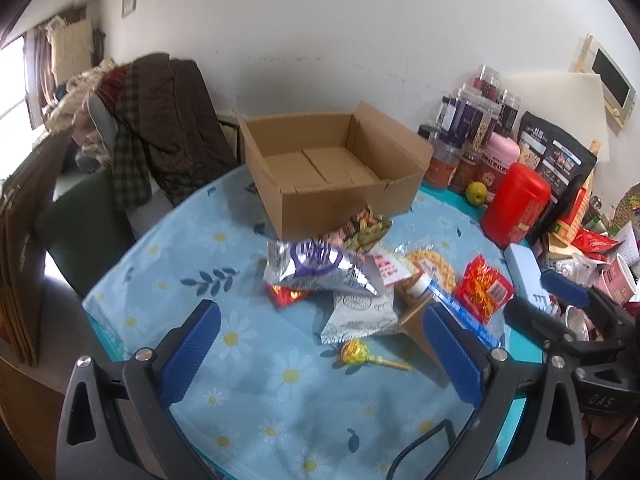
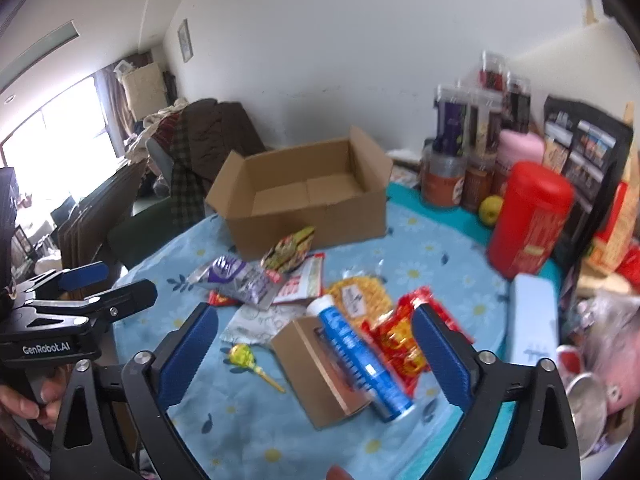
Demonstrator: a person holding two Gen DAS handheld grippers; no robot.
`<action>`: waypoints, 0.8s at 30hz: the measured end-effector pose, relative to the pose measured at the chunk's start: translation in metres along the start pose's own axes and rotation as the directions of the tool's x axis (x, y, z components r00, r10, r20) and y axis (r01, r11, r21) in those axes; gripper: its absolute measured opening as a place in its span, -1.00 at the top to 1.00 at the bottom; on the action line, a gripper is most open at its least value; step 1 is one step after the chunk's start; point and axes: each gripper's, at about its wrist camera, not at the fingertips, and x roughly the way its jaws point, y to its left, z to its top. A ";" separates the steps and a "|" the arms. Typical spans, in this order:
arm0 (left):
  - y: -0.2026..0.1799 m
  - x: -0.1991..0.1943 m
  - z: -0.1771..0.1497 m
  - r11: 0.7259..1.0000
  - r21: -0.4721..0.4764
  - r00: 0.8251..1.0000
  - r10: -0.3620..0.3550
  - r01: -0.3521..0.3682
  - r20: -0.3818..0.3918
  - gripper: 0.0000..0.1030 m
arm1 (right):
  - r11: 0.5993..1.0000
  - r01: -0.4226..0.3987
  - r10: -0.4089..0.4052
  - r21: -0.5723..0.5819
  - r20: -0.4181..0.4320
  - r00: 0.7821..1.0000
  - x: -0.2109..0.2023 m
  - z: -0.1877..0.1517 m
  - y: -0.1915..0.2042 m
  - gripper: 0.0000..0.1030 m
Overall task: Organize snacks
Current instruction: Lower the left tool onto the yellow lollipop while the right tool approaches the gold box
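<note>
An open, empty cardboard box point(image 1: 332, 160) point(image 2: 304, 196) stands at the far side of the flowered tablecloth. In front of it lies a heap of snacks: a silver-purple bag point(image 1: 320, 268) point(image 2: 236, 276), a white packet point(image 1: 360, 312), a red packet point(image 1: 484, 288) point(image 2: 400, 340), a blue tube point(image 2: 356, 356) on a small brown box point(image 2: 320, 376), and a yellow lollipop point(image 1: 356, 354) point(image 2: 242, 356). My left gripper point(image 1: 324, 344) hovers open over the lollipop and white packet. My right gripper point(image 2: 316, 356) is open above the tube and brown box, its pads clear of both.
A tall red canister point(image 1: 516, 208) point(image 2: 528, 220), stacked jars point(image 2: 460, 140), a green apple point(image 1: 476, 192) and dark bags crowd the table's right side. A pale blue case point(image 2: 532, 320) lies near the right gripper. A chair draped with clothes point(image 1: 160, 128) stands beyond the table's left edge.
</note>
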 end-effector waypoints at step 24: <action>0.032 0.061 -0.046 0.999 0.013 0.984 -0.049 0.052 -0.170 -1.00 | 0.964 0.214 -0.235 -0.156 -0.130 0.963 0.077 -0.054 0.033 -0.35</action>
